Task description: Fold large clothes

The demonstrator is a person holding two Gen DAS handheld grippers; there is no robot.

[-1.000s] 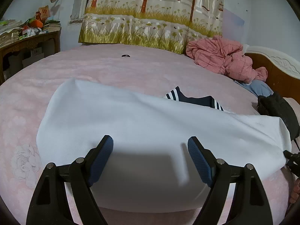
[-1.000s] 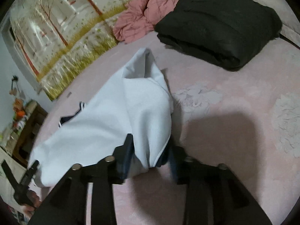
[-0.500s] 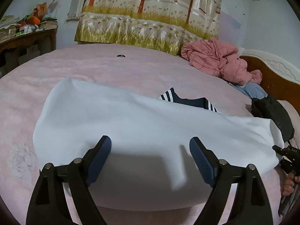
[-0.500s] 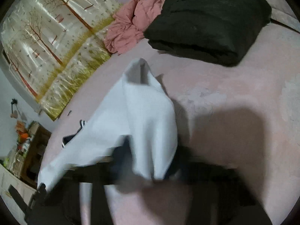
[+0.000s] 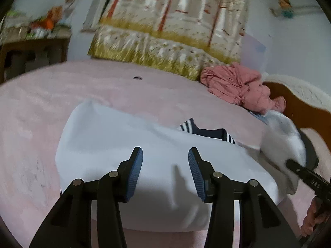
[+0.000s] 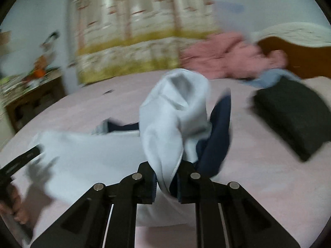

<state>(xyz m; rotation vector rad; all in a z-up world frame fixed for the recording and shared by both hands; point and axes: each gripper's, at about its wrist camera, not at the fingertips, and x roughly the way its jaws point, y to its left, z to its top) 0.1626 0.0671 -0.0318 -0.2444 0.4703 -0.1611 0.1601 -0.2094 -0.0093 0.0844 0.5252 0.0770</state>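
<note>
A white garment [image 5: 124, 144] with a navy striped collar [image 5: 206, 132] lies spread on the pink bed cover [image 5: 41, 107]. My left gripper [image 5: 165, 152] hovers over its near hem. Its jaws are closing, and the blue pads stand apart over a small wrinkle of cloth without pressing it. My right gripper [image 6: 166, 171] is closing tight on one end of the white garment [image 6: 171, 119]. That end is lifted and bunched, and its navy inside [image 6: 217, 140] shows. In the left wrist view, the right gripper [image 5: 306, 175] holds this raised end at the right.
A folded black garment [image 6: 293, 119] lies to the right on the bed. A pink quilted jacket [image 5: 238, 84] is heaped by the wooden headboard [image 5: 300, 107]. A cluttered wooden table [image 5: 31, 49] stands far left, and a patterned curtain [image 5: 175, 31] hangs behind the bed.
The right gripper closed on the garment's end, rolled upright and lifted it off the bed toward the middle. The left gripper's jaws narrowed a lot while staying over the hem.
</note>
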